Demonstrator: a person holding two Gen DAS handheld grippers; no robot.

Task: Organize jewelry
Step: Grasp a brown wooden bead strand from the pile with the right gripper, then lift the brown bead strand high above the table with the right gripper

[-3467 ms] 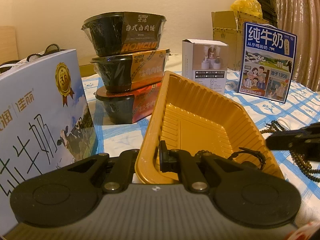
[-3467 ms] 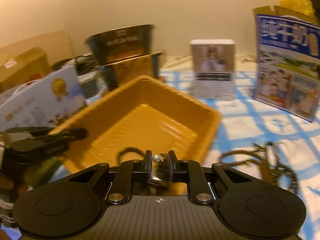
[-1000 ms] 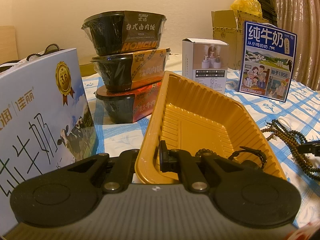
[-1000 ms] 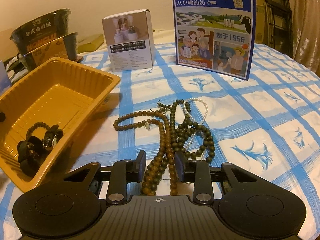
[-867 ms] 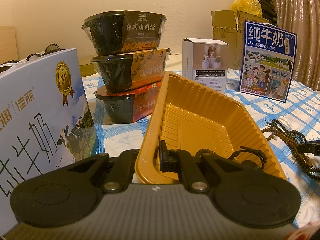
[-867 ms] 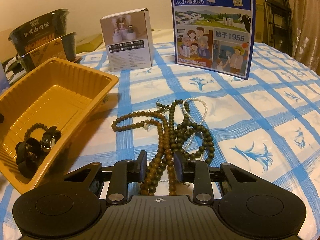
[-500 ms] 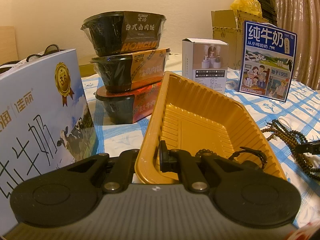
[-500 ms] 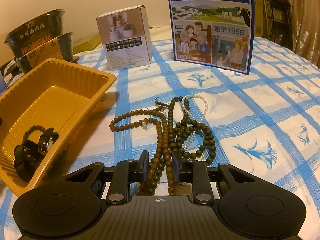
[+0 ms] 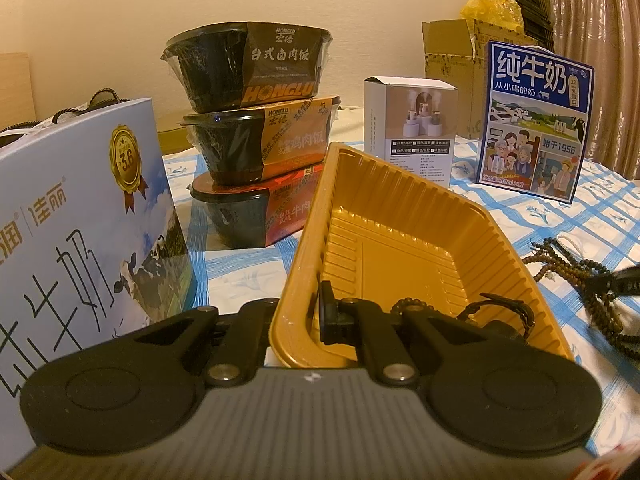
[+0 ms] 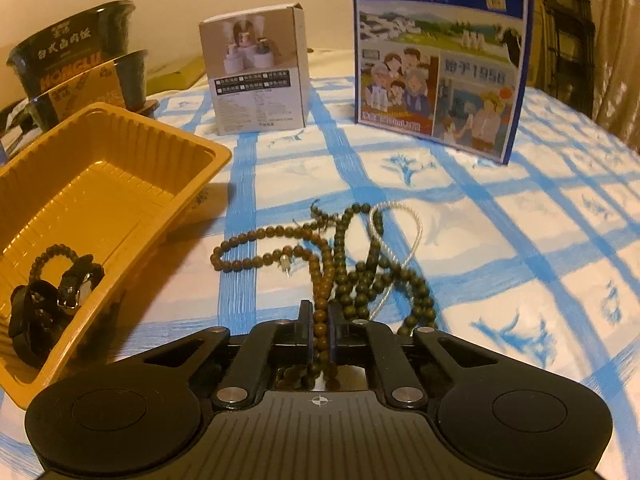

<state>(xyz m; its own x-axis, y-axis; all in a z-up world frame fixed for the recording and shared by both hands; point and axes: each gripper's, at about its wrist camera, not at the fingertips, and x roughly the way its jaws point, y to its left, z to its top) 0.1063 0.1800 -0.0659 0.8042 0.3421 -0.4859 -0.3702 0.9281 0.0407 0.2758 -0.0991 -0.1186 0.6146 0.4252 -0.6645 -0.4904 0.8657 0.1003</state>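
On the tabletop (image 10: pixel 460 208), covered with a blue-and-white checked cloth, a tangle of bead strands (image 10: pixel 344 256) is laid out just right of a yellow plastic tray (image 10: pixel 120 168). Brown beads, darker green beads and one thin pale strand (image 10: pixel 400 236) are counted in the tangle. The right claw (image 10: pixel 320 334) is seen low over the near end of it; its jaws have just been closing, and a brown bead strand (image 10: pixel 320 300) is now clenched between the two pads, the rest of the strand trailing forward on the cloth. The left claw (image 9: pixel 308 320) is clamped on the near rim of the tray, one finger outside the wall and one inside.

Inside the tray, at its near end, are listed a small dark bead bracelet (image 10: pixel 48 256) and a black item with a metal clasp (image 10: pixel 72 284), touching each other; what kind of item cannot be told.

Behind the tray are recorded three stacked black instant-meal bowls (image 9: pixel 256 132), a small white product box (image 10: pixel 256 72) and a blue milk carton box (image 10: pixel 436 52), all upright. A pale blue gift bag (image 9: pixel 80 208) with a gold seal stands left of the tray in the left wrist view.
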